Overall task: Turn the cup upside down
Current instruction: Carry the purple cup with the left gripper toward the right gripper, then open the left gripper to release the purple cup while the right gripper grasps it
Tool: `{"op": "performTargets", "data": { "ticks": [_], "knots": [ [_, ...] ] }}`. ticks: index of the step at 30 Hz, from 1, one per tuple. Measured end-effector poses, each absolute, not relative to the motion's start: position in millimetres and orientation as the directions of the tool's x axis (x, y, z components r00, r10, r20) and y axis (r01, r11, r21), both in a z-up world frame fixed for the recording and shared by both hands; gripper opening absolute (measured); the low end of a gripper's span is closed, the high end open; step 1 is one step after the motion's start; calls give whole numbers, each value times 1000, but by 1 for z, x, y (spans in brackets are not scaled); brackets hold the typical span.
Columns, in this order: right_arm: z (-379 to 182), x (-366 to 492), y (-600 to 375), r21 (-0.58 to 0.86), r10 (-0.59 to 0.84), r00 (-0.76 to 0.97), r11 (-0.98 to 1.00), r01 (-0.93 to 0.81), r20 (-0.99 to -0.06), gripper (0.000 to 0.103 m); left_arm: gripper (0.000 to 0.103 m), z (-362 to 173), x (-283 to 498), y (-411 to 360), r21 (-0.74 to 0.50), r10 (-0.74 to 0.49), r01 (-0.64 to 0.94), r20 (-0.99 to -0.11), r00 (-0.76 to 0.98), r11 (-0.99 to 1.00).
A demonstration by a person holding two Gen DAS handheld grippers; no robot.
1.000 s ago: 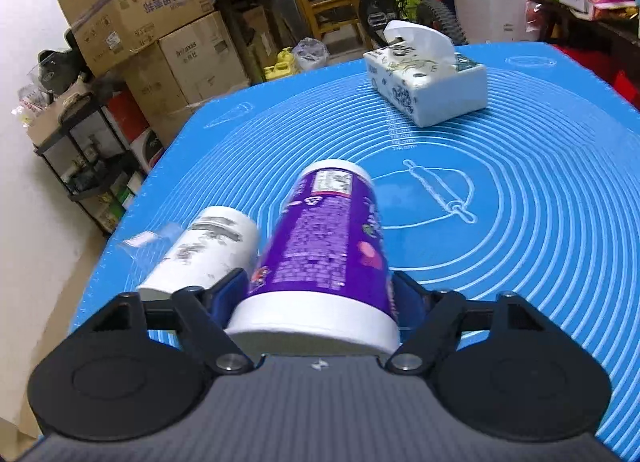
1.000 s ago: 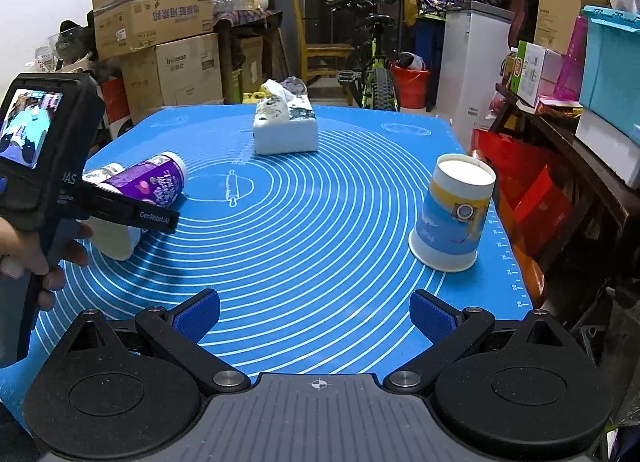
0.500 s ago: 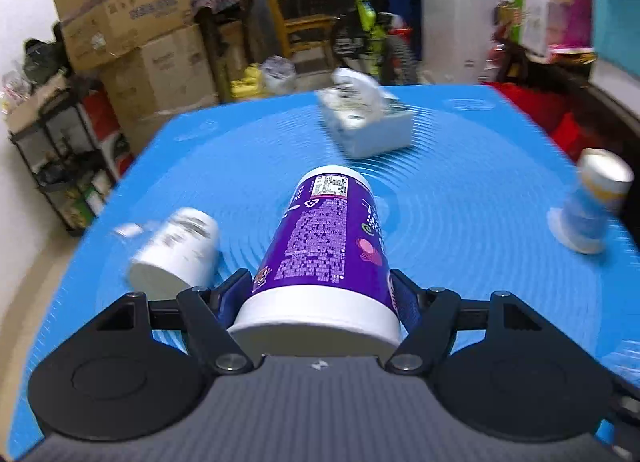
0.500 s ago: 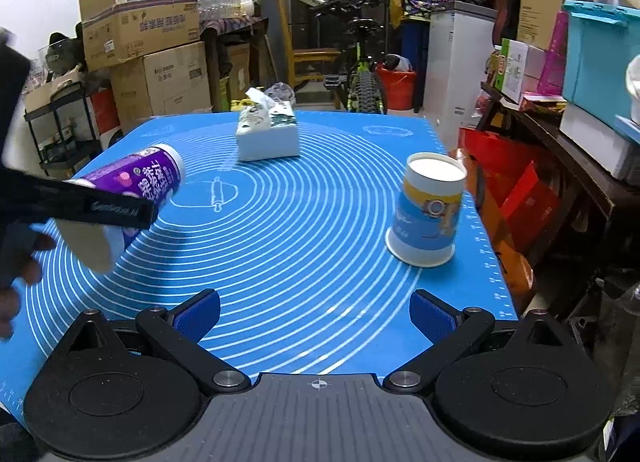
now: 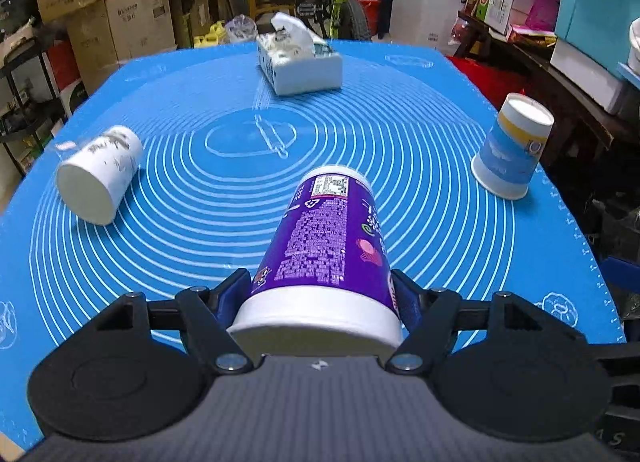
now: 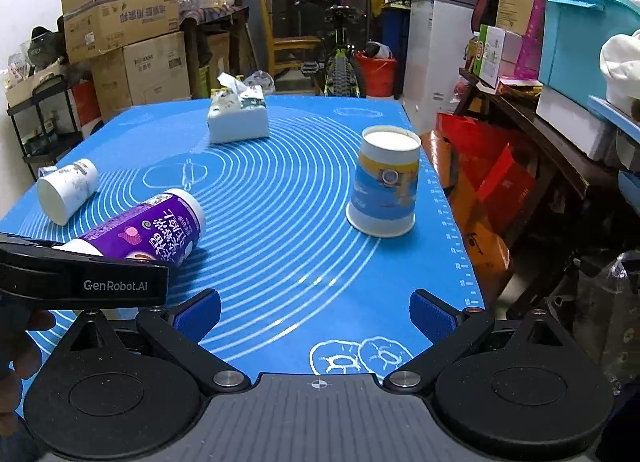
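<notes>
While the left gripper (image 5: 324, 294) holds the purple cup (image 5: 326, 254) clamped between its fingers, lying sideways above the counter (image 5: 420, 165), the carry step is in hand; next, rotate it rim-down, right gripper (image 6: 316, 316) fingers apart, idle.

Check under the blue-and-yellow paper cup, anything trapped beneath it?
Cannot tell. The blue-and-yellow cup stands mouth-down on the blue mat, white base up, so its walls hide the inside. Nothing pokes out around its rim in either view.
</notes>
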State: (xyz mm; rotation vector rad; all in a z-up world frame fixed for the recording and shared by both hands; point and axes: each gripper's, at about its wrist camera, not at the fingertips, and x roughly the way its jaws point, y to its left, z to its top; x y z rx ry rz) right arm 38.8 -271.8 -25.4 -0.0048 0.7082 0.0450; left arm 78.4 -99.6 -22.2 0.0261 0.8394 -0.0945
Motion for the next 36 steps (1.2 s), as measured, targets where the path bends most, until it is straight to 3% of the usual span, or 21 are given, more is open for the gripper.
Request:
{"op": "performTargets", "data": {
  "ticks": [7, 17, 26, 36],
  "knots": [
    [-27, 37, -274, 24, 47, 757, 999, -41, -652, 101, 76, -23, 75, -97, -19, -76, 93, -751, 656, 995],
    [-26, 36, -274, 28, 49, 758, 999, -40, -650, 101, 93, -14, 69, -94, -37, -94, 98, -732, 674, 994],
    [-13, 32, -271, 32, 64, 773, 998, -56, -631, 101, 94, 7, 57, -74, -38, -95, 97, -713, 695, 995],
    [12, 54, -236, 74, 182, 765, 982, -175, -617, 101, 94, 20, 50, -21, 21, -28, 57, -674, 738, 998]
  ]
}}
